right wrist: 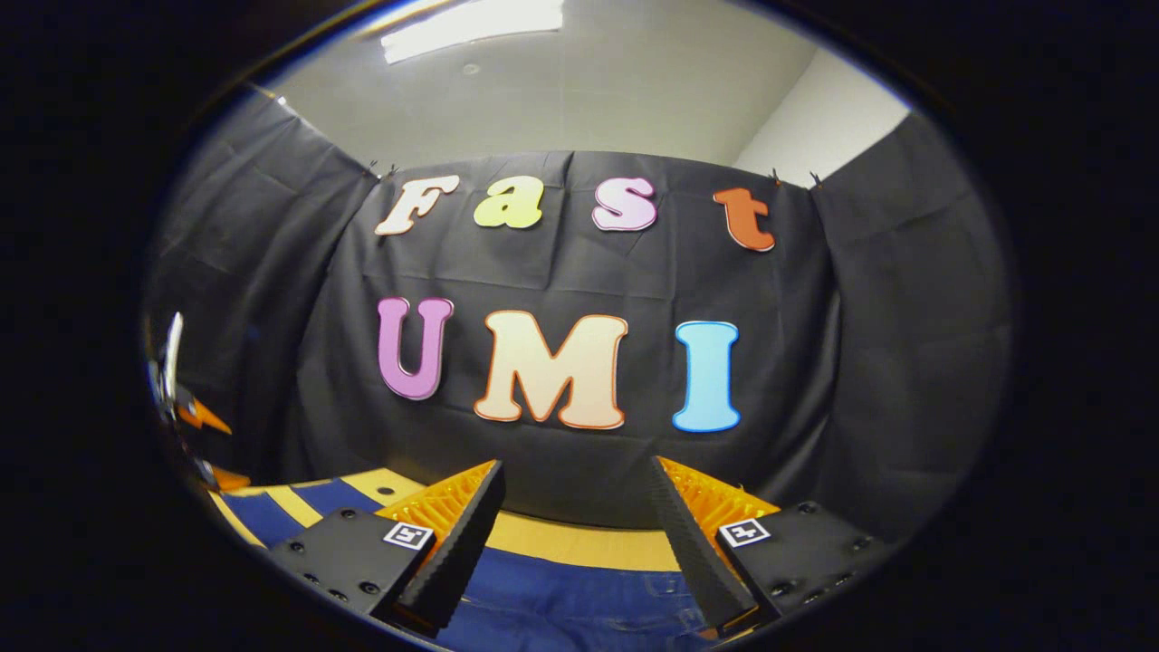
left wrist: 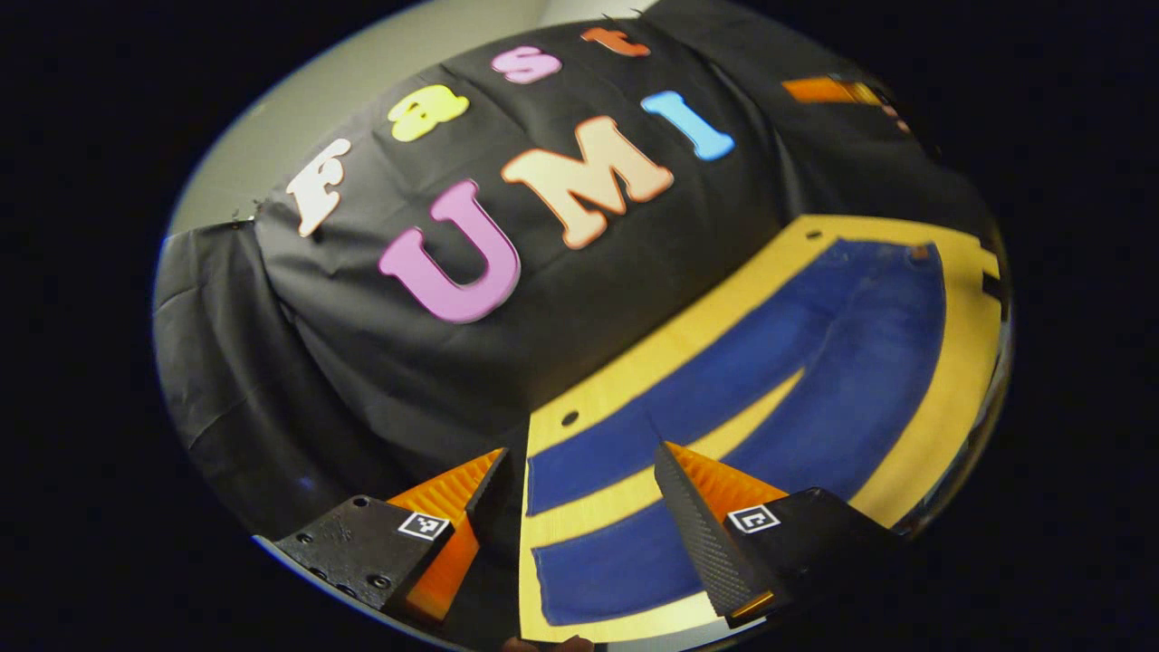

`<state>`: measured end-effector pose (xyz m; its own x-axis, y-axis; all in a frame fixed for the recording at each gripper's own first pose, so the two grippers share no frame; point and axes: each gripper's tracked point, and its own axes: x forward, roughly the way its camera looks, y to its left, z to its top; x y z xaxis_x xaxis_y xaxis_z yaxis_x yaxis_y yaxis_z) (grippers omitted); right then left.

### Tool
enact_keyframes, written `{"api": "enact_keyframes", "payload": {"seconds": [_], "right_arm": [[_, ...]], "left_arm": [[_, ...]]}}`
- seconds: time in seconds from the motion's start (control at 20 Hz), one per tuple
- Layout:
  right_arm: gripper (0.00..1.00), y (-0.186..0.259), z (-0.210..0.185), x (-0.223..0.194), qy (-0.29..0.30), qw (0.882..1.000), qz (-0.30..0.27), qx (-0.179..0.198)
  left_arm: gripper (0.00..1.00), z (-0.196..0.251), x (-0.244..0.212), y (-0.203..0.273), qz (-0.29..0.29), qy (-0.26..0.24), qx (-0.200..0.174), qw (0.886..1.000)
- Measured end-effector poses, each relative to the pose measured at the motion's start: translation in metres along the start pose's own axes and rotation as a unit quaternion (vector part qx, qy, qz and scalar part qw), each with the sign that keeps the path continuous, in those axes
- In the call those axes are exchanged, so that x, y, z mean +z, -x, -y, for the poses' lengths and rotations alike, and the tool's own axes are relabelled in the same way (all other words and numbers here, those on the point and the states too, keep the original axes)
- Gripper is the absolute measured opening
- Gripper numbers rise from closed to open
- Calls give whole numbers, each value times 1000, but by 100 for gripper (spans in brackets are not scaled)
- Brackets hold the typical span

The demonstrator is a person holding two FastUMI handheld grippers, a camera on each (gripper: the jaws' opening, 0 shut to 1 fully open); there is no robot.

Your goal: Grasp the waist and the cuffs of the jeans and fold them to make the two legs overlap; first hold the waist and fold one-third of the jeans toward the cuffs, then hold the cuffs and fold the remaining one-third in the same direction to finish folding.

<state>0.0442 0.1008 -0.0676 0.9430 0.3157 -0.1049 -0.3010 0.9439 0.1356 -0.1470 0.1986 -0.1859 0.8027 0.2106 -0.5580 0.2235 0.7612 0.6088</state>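
Nothing folded yet: jeans (left wrist: 797,362) lie flat on the wooden table (left wrist: 951,380), legs spread apart toward 7 o'clock. Left gripper (left wrist: 579,507) hovers over the cuffs, jaws wide, empty. Right gripper (right wrist: 570,534) over the waist, wide, empty. All folds remain.

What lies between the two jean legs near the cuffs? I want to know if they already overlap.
A bare strip of the wooden table shows between the two legs of the jeans in the left gripper view; they lie apart, not overlapping.
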Motion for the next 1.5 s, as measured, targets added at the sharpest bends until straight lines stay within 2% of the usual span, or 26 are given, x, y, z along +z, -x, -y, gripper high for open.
{"api": "enact_keyframes", "payload": {"seconds": [0.15,0.3,0.4,0.65,0.7,0.75,0.95,1.05,1.1,1.15,1.4,1.45,1.5], "right_arm": [[98,-9,-12,-5,12,1000,-9,2],[98,-13,-28,-13,9,1000,-20,12],[98,-15,-31,-20,-3,999,-29,12],[98,-16,-31,-44,-26,997,-71,5],[98,-15,-29,-45,-31,997,-75,2],[98,-16,-26,-45,-33,997,-76,-2],[100,-19,-15,-49,-30,996,-81,-19],[98,-21,-12,-52,-29,996,-84,-24],[100,-21,-12,-53,-28,996,-84,-24],[98,-23,-11,-53,-24,996,-85,-24],[98,-21,-2,-60,-11,995,-90,-39],[98,-20,3,-63,-2,995,-93,-42],[98,-18,10,-68,11,994,-98,-47]], "left_arm": [[95,6,-53,-2,-54,-66,-37,996],[95,16,-110,-5,-110,-74,-67,989],[96,21,-136,-3,-136,-98,-78,983],[96,49,-195,-3,-183,-207,-125,953],[100,52,-208,-4,-192,-219,-133,947],[96,54,-217,-5,-200,-227,-138,943],[96,61,-237,-11,-222,-256,-156,928],[96,62,-249,-15,-235,-271,-166,919],[100,61,-248,-17,-230,-282,-165,917],[95,61,-246,-20,-227,-290,-163,915],[88,55,-246,-52,-220,-312,-165,910],[84,60,-250,-55,-227,-306,-173,908],[67,63,-252,-54,-230,-303,-180,907]]}}
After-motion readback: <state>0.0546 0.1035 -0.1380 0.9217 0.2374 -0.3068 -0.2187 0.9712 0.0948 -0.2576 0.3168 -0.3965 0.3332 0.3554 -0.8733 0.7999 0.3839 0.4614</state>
